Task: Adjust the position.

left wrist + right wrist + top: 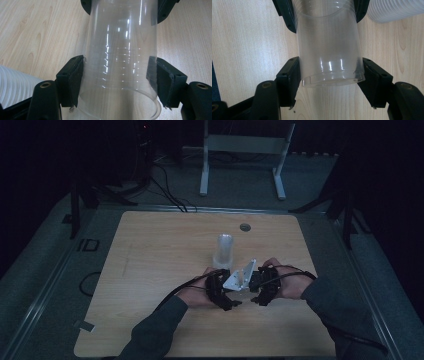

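On the pale wood-grain counter [150,270], the left gripper [231,299] sits low near the person's edge, its black fingers [71,80] pressed flat against both sides of a clear plastic cup [120,62], a smooth, thin-walled cylinder with faint moulded rings, held near its wide rolled rim. The cup is held horizontally between the two tools, just above the counter. At the left edge of the left gripper view lies the curve of a ribbed, milky white stack of cups [12,85], which stands upright on the counter just beyond the hands in the high view. The right gripper [256,296] faces the left one, its matte black fingers [292,80] clamped on the same cup at its thicker, closed base end.
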A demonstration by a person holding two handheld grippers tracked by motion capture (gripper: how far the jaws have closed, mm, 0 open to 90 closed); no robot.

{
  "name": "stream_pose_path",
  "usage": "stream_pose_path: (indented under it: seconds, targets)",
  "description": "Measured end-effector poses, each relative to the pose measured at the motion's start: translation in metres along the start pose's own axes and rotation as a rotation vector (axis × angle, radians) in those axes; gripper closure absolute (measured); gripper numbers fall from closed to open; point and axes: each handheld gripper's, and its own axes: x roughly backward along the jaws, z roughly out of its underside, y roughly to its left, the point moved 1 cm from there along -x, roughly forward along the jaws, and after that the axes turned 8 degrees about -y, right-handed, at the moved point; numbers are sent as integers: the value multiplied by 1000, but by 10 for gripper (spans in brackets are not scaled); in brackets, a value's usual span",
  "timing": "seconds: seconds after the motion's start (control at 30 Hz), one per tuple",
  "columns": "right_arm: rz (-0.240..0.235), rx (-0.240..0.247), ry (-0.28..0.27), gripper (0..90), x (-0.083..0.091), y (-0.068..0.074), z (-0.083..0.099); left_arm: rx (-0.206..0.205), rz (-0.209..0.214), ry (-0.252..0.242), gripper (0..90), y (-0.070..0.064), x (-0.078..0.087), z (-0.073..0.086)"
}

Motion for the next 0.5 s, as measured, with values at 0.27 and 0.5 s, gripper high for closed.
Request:
stream_pose_path:
  seconds: [0.27,0.5]
  targets:
    - [3,-31,-20,393,-5,0,3,-125,4,104,312,8,6,-1]
    - [9,-32,-30,413,-4,1,4,-109,10,103,284,7,5,-1]
